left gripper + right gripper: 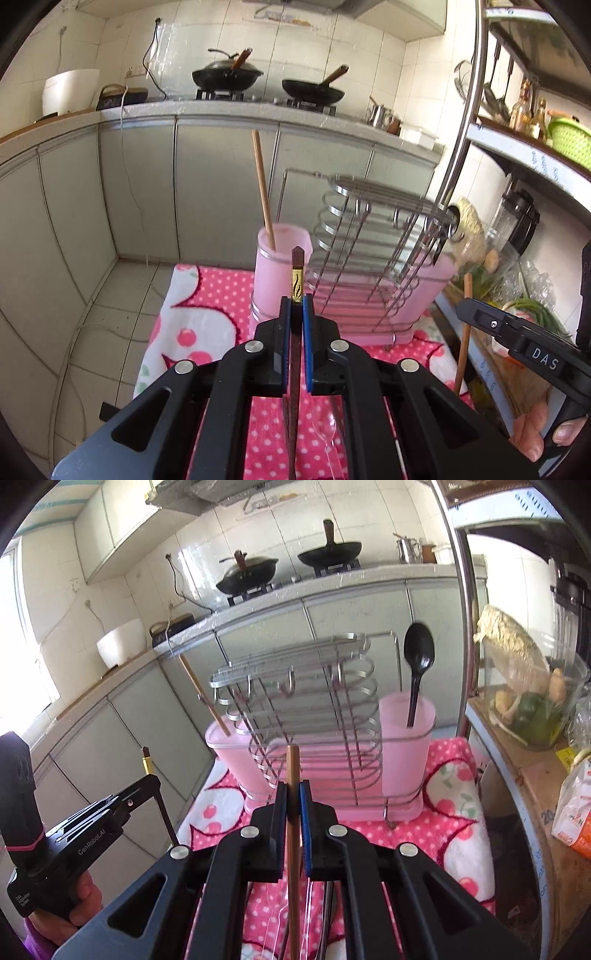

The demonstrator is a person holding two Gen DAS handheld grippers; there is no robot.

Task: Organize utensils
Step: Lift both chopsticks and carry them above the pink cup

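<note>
My left gripper (296, 306) is shut on a dark brown chopstick (297, 266) with a gold band, its top pointing up in front of the left pink cup (273, 273). That cup holds a light wooden chopstick (263, 188). My right gripper (293, 790) is shut on a light brown chopstick (293, 771), held upright before the wire dish rack (306, 701). The right pink cup (404, 746) holds a black spoon (417, 664). The left gripper (144, 786) also shows in the right wrist view, and the right gripper (476, 314) in the left wrist view.
The rack stands on a pink dotted towel (207, 314). Clear plastic spoons (325, 435) lie on the towel under the grippers. A shelf unit with a glass jar (532, 701) and a metal pole (461, 627) stands at the right. Kitchen counter with woks (229, 74) is behind.
</note>
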